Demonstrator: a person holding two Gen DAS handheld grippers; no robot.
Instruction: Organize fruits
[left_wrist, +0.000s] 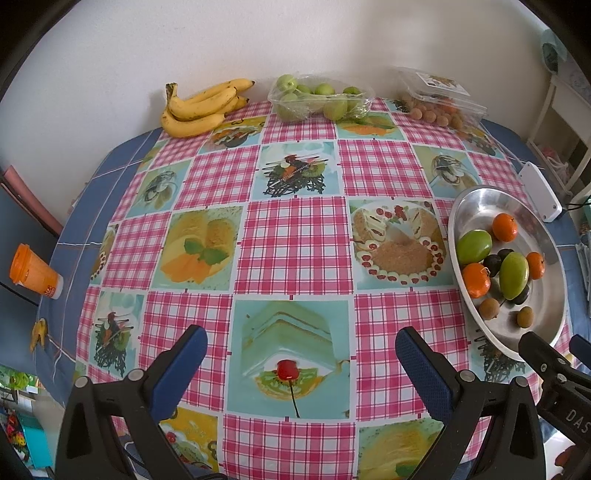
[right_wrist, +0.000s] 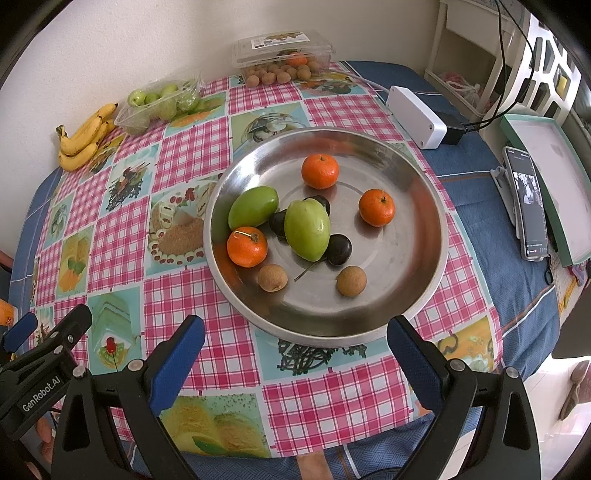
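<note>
A round metal plate (right_wrist: 399, 254) holds three oranges (right_wrist: 320, 171), two green fruits (right_wrist: 307, 229), three dark plums (right_wrist: 339, 249) and two brown longans (right_wrist: 351, 281). My right gripper (right_wrist: 295, 328) hangs open just in front of the plate's near rim, holding nothing. My left gripper (left_wrist: 299, 350) is open and empty over the checked tablecloth, with the plate (left_wrist: 476, 206) to its right. At the table's far edge lie a bunch of bananas (left_wrist: 199, 107), a clear tray of green fruits (left_wrist: 317, 98) and a clear box of longans (left_wrist: 439, 99).
An orange cup (left_wrist: 33, 271) stands at the left table edge. Right of the plate are a white box (right_wrist: 415, 116) with a cable, a phone on a stand (right_wrist: 528, 206) and a teal-rimmed box lid (right_wrist: 554, 184). A wall runs behind the table.
</note>
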